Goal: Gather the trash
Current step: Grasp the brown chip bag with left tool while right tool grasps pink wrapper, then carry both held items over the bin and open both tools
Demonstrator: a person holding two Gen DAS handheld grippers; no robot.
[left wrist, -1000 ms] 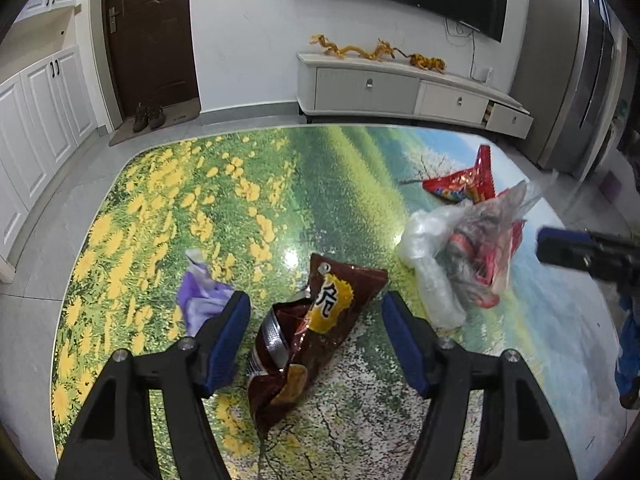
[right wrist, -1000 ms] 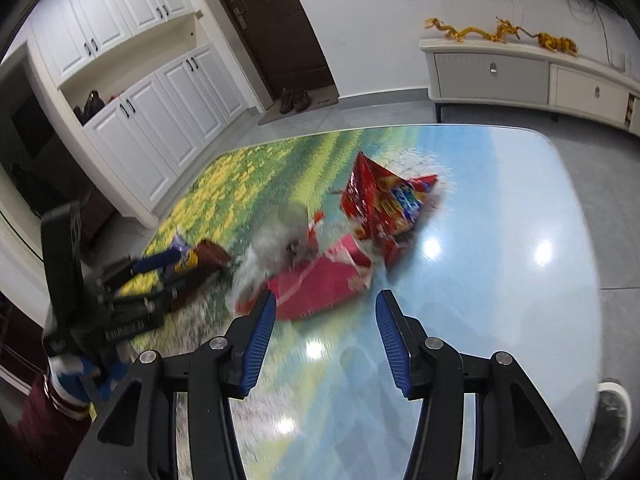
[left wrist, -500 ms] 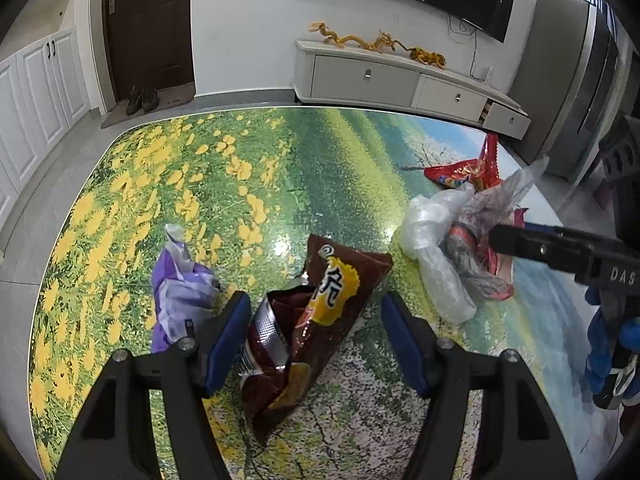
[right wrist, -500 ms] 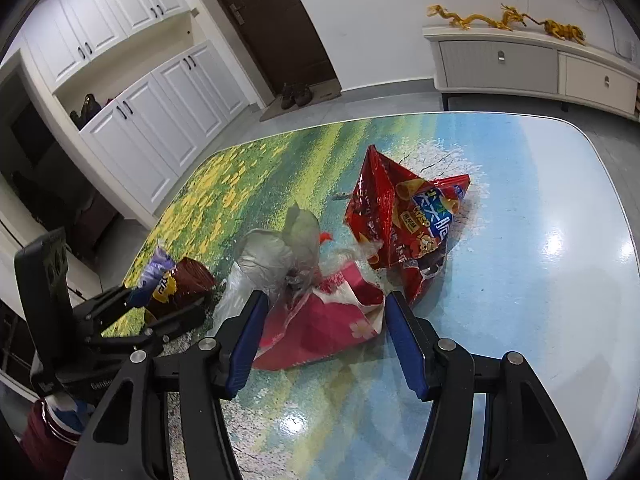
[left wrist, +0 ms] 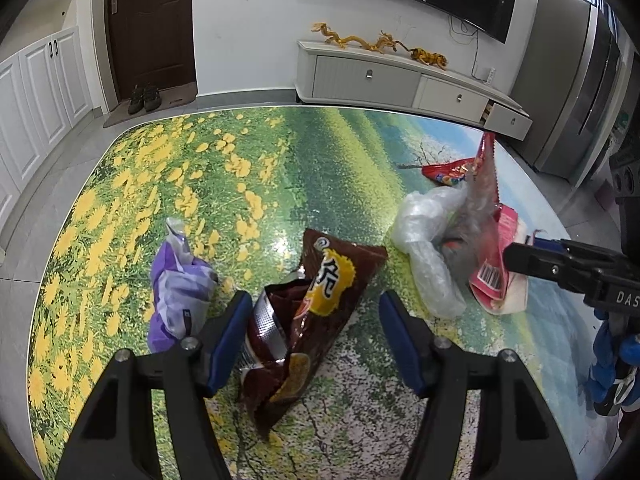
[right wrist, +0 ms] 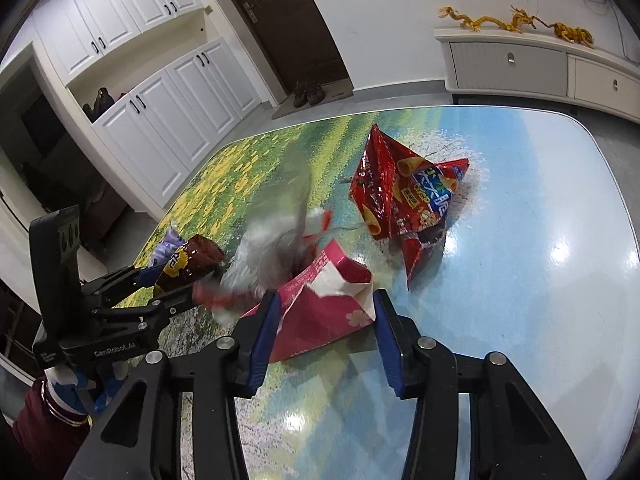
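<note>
Trash lies on a table with a meadow print (left wrist: 200, 168). My left gripper (left wrist: 316, 334) is open, its fingers either side of a brown snack bag (left wrist: 316, 304). A purple wrapper (left wrist: 180, 292) lies just left of it. My right gripper (right wrist: 324, 328) is open around the near end of a pink-and-white carton (right wrist: 320, 312), also seen in the left wrist view (left wrist: 498, 264). A clear plastic bag (left wrist: 428, 236) lies against the carton. A red snack bag (right wrist: 404, 196) lies beyond it.
The table's far and right edges (right wrist: 616, 200) are rounded. Beyond stand a white TV cabinet (left wrist: 400, 80), a dark door (left wrist: 152, 24) with shoes, white cupboards (right wrist: 168, 112) and a grey fridge (left wrist: 576, 88).
The right gripper has moved forward and its open fingers now flank the pink carton. The left gripper has drawn back slightly from the brown bag and stays open.
</note>
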